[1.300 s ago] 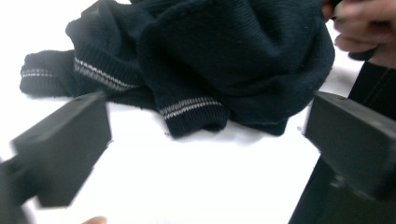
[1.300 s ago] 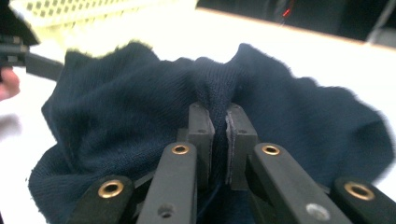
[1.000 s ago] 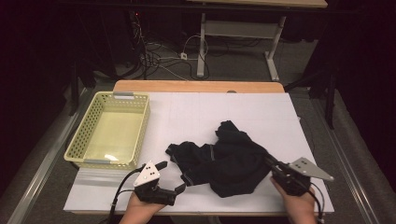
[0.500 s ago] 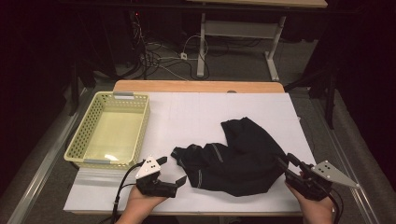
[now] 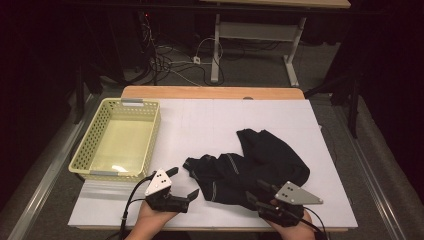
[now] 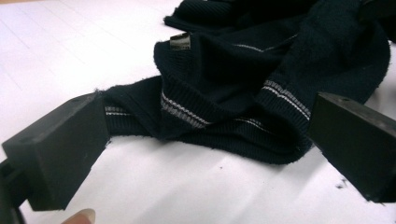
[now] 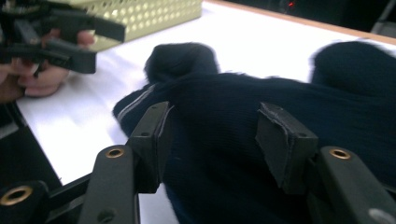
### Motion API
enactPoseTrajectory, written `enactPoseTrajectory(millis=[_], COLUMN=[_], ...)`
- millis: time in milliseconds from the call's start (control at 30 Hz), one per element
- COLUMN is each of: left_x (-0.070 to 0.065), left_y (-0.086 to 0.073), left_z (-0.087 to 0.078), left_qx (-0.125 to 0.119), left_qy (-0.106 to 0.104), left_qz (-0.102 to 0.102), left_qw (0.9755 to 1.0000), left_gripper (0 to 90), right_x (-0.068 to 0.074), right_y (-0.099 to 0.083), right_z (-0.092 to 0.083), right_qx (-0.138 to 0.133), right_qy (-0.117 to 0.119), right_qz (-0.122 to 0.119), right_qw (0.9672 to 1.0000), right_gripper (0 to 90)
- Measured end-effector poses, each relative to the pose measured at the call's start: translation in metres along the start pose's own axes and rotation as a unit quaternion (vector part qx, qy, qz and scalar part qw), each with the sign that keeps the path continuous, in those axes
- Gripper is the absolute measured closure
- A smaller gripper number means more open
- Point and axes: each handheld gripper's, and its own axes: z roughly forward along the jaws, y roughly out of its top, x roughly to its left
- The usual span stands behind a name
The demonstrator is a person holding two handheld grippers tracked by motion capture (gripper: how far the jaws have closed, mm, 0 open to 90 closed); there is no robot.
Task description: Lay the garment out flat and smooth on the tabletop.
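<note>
Between my right gripper's (image 7: 212, 140) just-opening jaws lies the sweater (image 5: 250, 167), unpinched; left gripper (image 5: 182, 184) spread, ready to grab the hem.

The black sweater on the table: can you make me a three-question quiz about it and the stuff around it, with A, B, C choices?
1. Where is the basket?
A. at the table's left side
B. on top of the sweater
C. at the table's right edge

2. What colour are the thin stripes on the sweater?
A. red
B. grey-white
C. green

3. How do the jaws of the left gripper stand?
A. clamped on the basket
C. shut on the sweater
B. open, with nothing pinched

Answers:
1. A, the high view shows the basket at the left, apart from the sweater.
2. B, the left gripper view shows pale grey-white lines along the ribbed hem.
3. B, in the left gripper view the two jaws stand wide apart, with the sweater lying beyond them on the table.
</note>
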Motion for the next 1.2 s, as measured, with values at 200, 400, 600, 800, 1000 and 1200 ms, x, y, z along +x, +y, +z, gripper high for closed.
enactPoseTrajectory(millis=[200,400,600,800,1000,1200], left_x=[-0.002,-0.002,-0.002,-0.002,-0.002,-0.001], left_y=[-0.001,-0.001,0.000,-0.001,0.000,0.000], left_z=[-0.002,-0.001,0.000,0.000,0.000,0.001], left_qx=[-0.007,-0.005,0.001,0.001,0.002,0.007], left_qy=[-0.001,-0.007,-0.005,-0.004,0.002,0.002], left_qz=[0.008,0.009,0.006,0.006,0.005,-0.002], left_qw=[0.9999,0.9999,1.0000,1.0000,1.0000,1.0000], left_gripper=[0.0,0.0,0.2,0.7,0.7,0.7], right_x=[-0.001,-0.030,-0.056,-0.077,-0.089,-0.092], right_y=[0.011,0.014,0.001,-0.017,-0.034,-0.039], right_z=[-0.001,-0.025,-0.038,-0.042,-0.041,-0.042], right_qx=[-0.014,-0.041,-0.040,-0.014,0.012,0.017], right_qy=[-0.016,-0.070,-0.109,-0.131,-0.139,-0.144], right_qz=[0.003,0.030,0.056,0.087,0.108,0.115], right_qw=[0.9998,0.9963,0.9916,0.9875,0.9843,0.9827], right_gripper=[36.7,36.1,30.0,22.4,20.8,18.4])
